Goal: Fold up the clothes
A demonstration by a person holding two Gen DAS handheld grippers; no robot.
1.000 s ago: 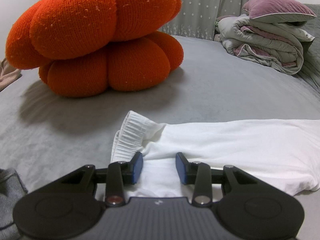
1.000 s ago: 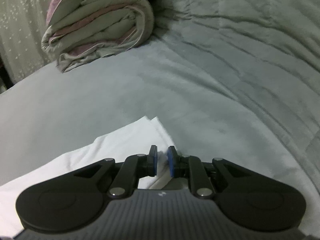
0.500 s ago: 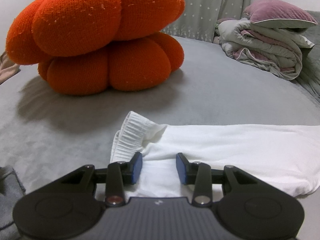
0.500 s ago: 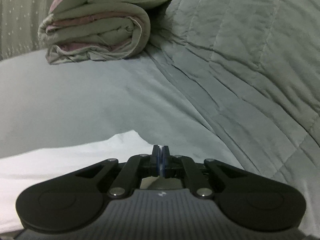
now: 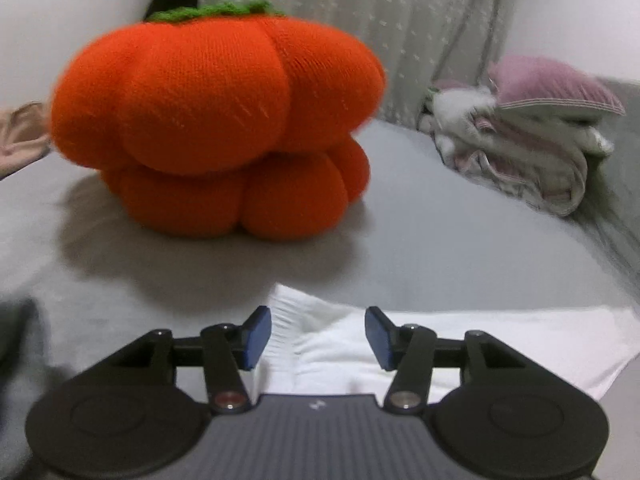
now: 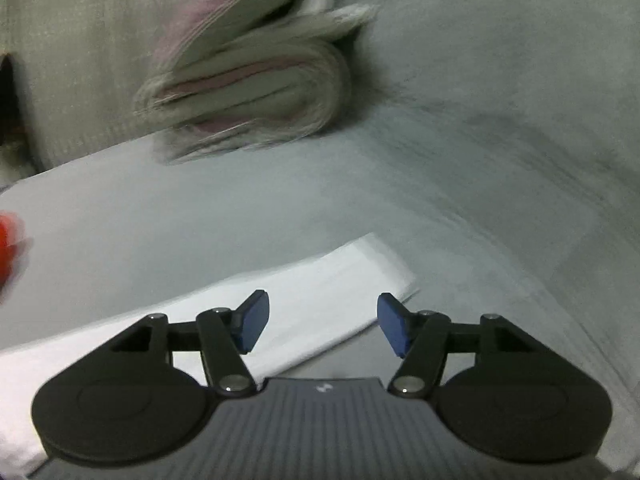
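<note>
Left gripper (image 5: 318, 336): sitting at six o'clock, its jaws opening, blue pads apart and gripping nothing.
White garment (image 5: 460, 340): lying flat on the grey bed sheet (image 5: 440, 248), stretching from between the fingers toward four o'clock, its gathered elastic end showing just past the pads.
Orange pumpkin cushion (image 5: 216, 128): sitting at eleven o'clock, green knitted stalk on top, casting a shadow toward the gripper.
Folded quilt (image 5: 520, 160): resting at two o'clock, a pink pillow (image 5: 556, 84) lying on it.
Curtain (image 5: 380, 32): hanging at twelve o'clock.
</note>
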